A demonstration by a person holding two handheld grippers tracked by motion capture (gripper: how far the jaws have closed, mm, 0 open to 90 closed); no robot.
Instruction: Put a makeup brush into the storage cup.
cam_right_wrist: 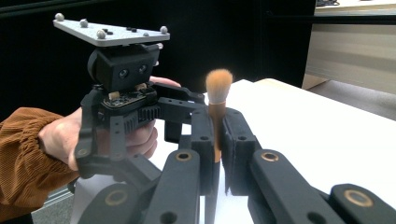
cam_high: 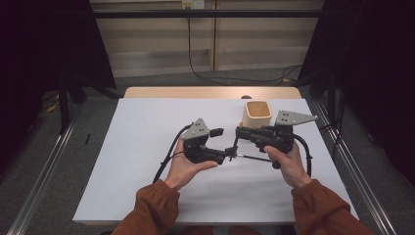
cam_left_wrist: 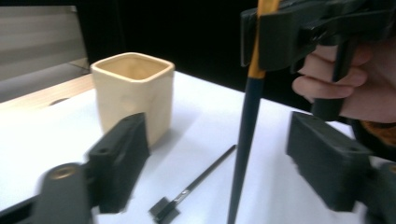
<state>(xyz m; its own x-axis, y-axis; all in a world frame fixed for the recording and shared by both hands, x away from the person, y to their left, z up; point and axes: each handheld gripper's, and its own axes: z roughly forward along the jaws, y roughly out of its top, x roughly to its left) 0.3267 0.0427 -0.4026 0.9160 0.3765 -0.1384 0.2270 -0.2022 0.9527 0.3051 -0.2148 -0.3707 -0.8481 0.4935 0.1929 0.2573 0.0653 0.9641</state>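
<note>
My right gripper [cam_right_wrist: 217,128] is shut on a makeup brush [cam_right_wrist: 219,86] with a tan bristle head and an orange ferrule, and holds it upright. The brush's dark handle [cam_left_wrist: 243,140] hangs down between the spread jaws of my left gripper [cam_left_wrist: 219,133], which is open and touches nothing. In the high view the left gripper [cam_high: 223,144] and right gripper [cam_high: 239,133] face each other over the middle of the table. A beige square cup [cam_high: 257,113] stands just behind the right gripper, empty as far as I can see.
A thin black stick-like tool [cam_left_wrist: 201,181] lies flat on the white table top [cam_high: 147,161] under the grippers. Cables trail from both grippers. A metal frame rail [cam_high: 352,166] runs along the table's right side.
</note>
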